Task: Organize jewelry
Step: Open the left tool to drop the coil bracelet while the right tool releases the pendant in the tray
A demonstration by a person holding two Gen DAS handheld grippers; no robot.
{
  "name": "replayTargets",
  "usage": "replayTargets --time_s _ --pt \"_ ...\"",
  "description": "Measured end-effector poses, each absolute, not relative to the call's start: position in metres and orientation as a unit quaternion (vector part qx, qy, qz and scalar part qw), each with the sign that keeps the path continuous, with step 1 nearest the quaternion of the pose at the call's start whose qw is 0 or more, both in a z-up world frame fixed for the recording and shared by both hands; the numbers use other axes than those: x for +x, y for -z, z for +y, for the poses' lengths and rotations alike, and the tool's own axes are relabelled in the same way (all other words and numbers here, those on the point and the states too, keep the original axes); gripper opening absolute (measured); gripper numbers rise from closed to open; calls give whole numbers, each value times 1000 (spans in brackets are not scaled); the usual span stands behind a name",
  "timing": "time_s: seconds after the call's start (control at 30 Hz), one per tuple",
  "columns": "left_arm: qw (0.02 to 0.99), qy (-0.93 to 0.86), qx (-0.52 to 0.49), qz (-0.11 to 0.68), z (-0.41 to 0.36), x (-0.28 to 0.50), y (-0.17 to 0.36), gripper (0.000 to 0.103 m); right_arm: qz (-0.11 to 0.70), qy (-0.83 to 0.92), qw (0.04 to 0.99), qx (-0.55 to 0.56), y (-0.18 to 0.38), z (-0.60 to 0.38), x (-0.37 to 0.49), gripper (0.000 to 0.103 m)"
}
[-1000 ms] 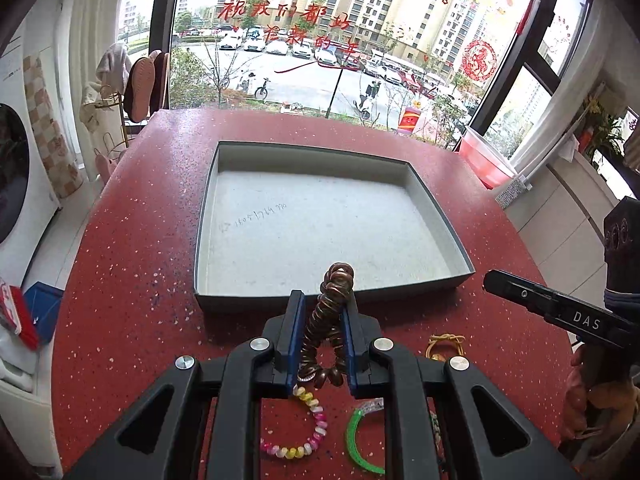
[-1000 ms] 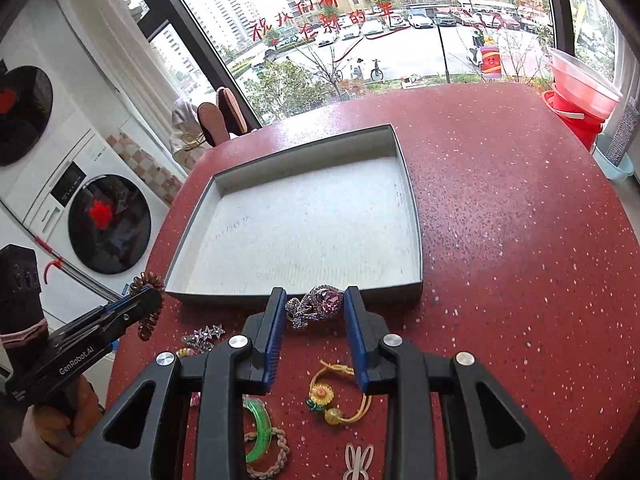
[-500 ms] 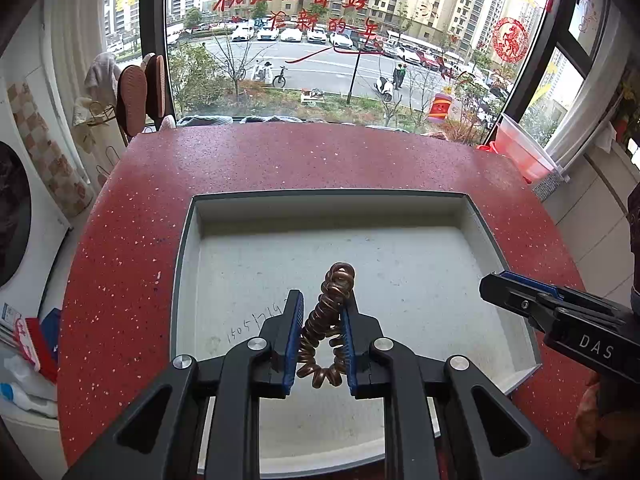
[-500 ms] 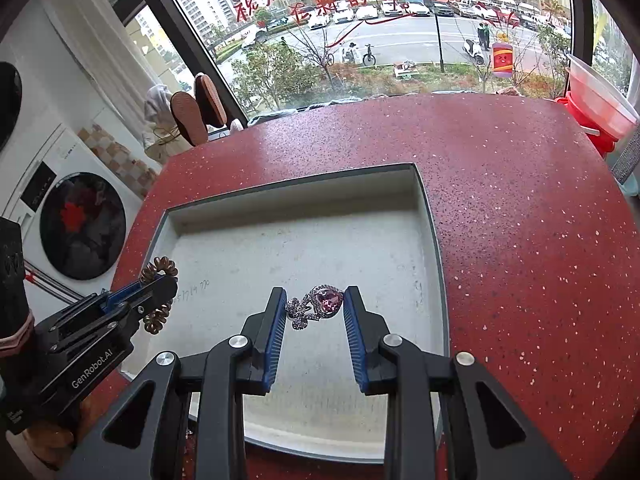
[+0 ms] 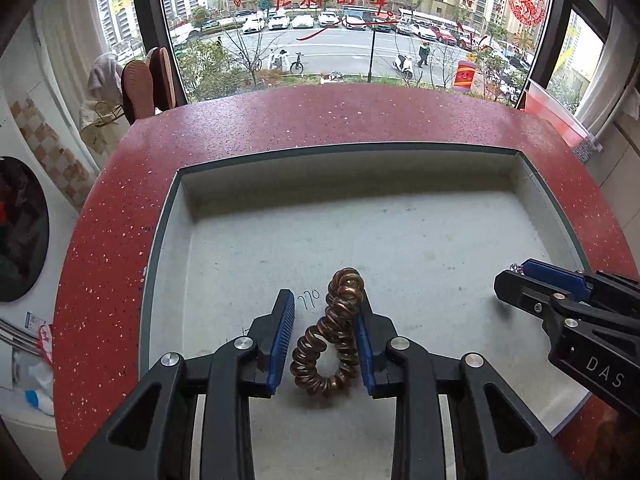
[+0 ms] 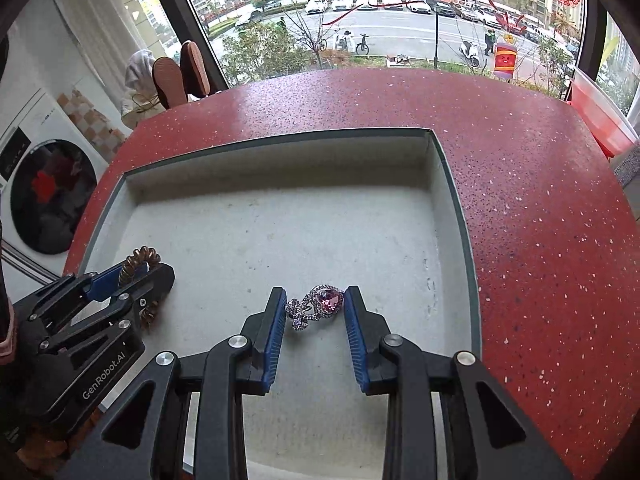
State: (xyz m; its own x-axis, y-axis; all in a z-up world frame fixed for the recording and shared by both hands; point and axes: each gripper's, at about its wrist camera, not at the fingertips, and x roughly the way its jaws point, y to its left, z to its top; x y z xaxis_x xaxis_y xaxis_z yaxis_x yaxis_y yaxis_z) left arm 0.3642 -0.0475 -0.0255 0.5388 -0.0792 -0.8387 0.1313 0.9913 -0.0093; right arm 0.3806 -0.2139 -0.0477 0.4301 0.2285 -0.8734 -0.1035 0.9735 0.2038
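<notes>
A red speckled table (image 5: 360, 120) runs up to a wide window with red painted characters and a street of parked cars outside; a front-loading washing machine (image 6: 48, 200) stands to the left. On the table sits a shallow grey tray (image 6: 456, 208) with low walls. Over its floor the left gripper (image 5: 325, 316) has its jaws spread, and the coppery spiral hair tie (image 5: 334, 336) leans against the right-hand pad, clear of the other one, seemingly resting on the tray floor. The right gripper (image 6: 314, 312) is parted about as wide as the pink-stoned sparkly ring (image 6: 320, 307), which lies between its pads; whether they still pinch it is hard to tell. Half a second ago both grippers clamped their pieces above the tray; now they sit lower and farther in, and the left has let go
</notes>
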Motion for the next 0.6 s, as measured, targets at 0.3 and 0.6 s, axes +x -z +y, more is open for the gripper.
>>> replayTargets --time_s 0.3,0.6 --pt "880 54 14 471 -40 359 17 76 503 -107 852 102 28 -222 371 62" --pt "896 60 -18 440 -27 336 -7 103 468 -102 867 135 -2 -232 338 77"
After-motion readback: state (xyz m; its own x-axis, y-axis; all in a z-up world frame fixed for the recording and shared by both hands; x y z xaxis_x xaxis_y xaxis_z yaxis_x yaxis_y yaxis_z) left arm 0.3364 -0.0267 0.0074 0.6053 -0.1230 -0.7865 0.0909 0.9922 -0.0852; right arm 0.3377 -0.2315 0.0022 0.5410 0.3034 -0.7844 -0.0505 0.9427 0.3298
